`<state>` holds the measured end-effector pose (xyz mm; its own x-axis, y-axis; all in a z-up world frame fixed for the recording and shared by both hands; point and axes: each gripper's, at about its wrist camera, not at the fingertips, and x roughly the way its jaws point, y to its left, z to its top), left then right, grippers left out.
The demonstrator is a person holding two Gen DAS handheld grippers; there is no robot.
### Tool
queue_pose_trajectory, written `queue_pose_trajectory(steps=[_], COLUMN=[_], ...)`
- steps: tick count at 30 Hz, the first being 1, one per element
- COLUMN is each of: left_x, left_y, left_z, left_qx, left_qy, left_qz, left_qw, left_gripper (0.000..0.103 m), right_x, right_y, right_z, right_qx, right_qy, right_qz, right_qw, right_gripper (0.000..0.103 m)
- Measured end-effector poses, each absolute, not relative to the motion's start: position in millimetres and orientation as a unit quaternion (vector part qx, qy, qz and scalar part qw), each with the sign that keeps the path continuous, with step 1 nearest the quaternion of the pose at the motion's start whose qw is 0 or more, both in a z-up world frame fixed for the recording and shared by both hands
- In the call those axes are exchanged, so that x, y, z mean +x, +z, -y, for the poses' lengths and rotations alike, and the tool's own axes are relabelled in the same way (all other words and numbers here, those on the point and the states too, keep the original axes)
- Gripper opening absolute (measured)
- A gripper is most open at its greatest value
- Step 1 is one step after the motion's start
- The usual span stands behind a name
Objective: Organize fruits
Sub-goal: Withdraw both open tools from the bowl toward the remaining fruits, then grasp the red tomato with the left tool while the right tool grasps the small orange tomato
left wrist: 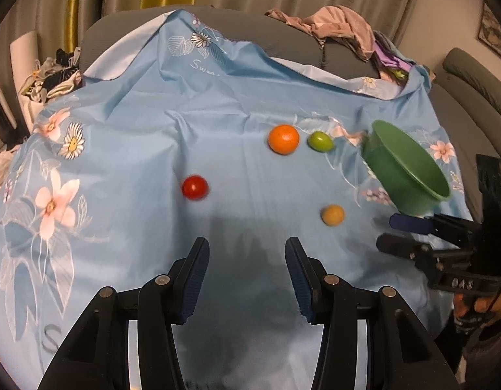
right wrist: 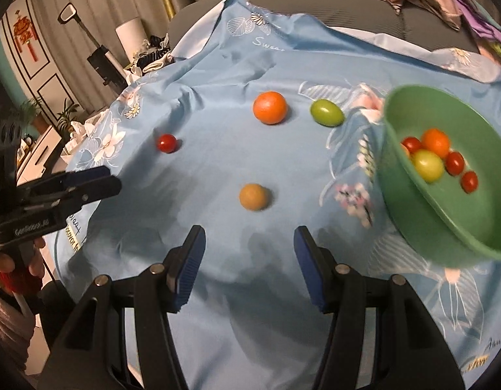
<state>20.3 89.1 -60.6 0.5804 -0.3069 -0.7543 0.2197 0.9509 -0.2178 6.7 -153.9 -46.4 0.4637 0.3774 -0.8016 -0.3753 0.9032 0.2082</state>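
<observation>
While both hand-held grippers, left hand-held gripper (left wrist: 246, 279) and right hand-held gripper (right wrist: 249, 268), hang half open and empty, tan fruit (right wrist: 253, 196) lies at 12 o'clock: light, round, rolls; pinch across middle. Bowl (right wrist: 413, 201) at 2 o'clock.

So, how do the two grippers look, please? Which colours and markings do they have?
Both are black plastic with silver round rivets at the joints. Each finger carries a dark blue ribbed pad. The left gripper shows white lettering on its side; the right gripper shows pale raised characters on its body. No cables or sleeves are visible.
</observation>
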Motion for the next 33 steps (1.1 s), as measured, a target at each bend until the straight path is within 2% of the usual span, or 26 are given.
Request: queue_pose_trajectory(steps=[11, 22, 25, 26, 27, 33], left_x=[90.9, 109.8, 112.0, 114.3, 117.6, 120.3], left_y=[-79.2, -102.4, -105.2, -107.7, -110.6, -107.5], left_z=[-76.8, -61.0, -58.3, -58.1, -63.2, -71.1], left_qx=[0.032, 0.125, 0.136, 0.135, 0.115, 0.08], left_qy=[-0.127, -0.081, -0.08, -0.082, -0.087, -0.103], left_qz=[-0.454, -0.477, -0.481, -0.487, -0.495, -0.498], left_qw=[0.881, 0.866, 0.863, 0.859, 0.857, 0.857], left_gripper=[0.048, 0.045, 0.039, 0.033, 0.031, 0.028], right_x=[48.4, 59.0, 60.4, 60.2, 60.5, 64.4], right_y=[-64.9, -74.6, -78.6, -80.1, -81.4, -84.6], right_z=[130.6, 123.4, 122.5, 122.0, 121.2, 122.6], right_qx=[-0.04, -0.054, -0.054, -0.055, -0.057, -0.052], right_qy=[0.21, 0.217, 0.216, 0.216, 0.217, 0.221], right_qz=[-0.485, -0.494, -0.499, -0.5, -0.501, -0.496], right_qw=[0.848, 0.84, 0.837, 0.837, 0.836, 0.838], right_gripper=[0.05, 0.045, 0.043, 0.043, 0.041, 0.029])
